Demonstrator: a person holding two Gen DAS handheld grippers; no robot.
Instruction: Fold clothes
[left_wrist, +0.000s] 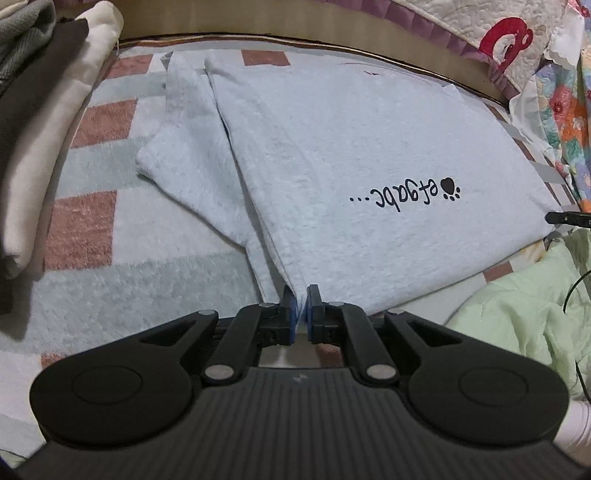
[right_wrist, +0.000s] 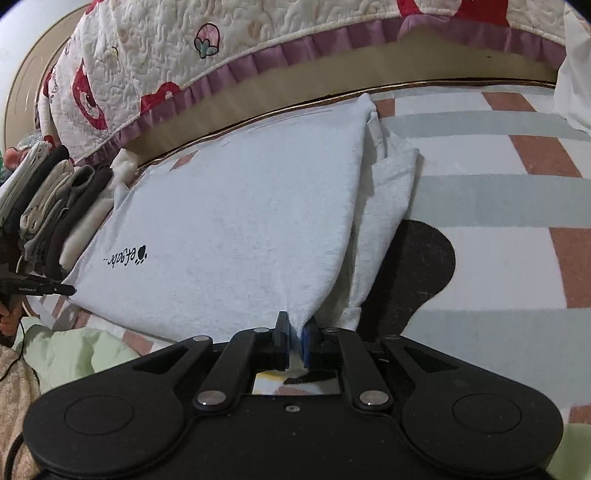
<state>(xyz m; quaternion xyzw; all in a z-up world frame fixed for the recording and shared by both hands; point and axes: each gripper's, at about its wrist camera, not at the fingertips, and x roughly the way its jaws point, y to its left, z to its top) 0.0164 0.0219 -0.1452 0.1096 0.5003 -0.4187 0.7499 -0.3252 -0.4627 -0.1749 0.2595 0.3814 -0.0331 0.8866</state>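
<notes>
Here, a pale blue shirt (left_wrist: 332, 155) lies flat on a checked blanket (left_wrist: 92, 229), black lettering (left_wrist: 402, 192) upside down toward the cameras. Left gripper (left_wrist: 301, 310): fingers nearly closed, pinching the near hem at the left fold. Right gripper (right_wrist: 293, 339): fingers likewise narrow, clamped on the hem at the shirt's right corner. One sleeve (left_wrist: 192, 147) folded along the side. Folded stack (right_wrist: 55, 206) just beside the shirt's left edge. Quilt (right_wrist: 166, 55) behind; green cloth (left_wrist: 524, 302) near front.
</notes>
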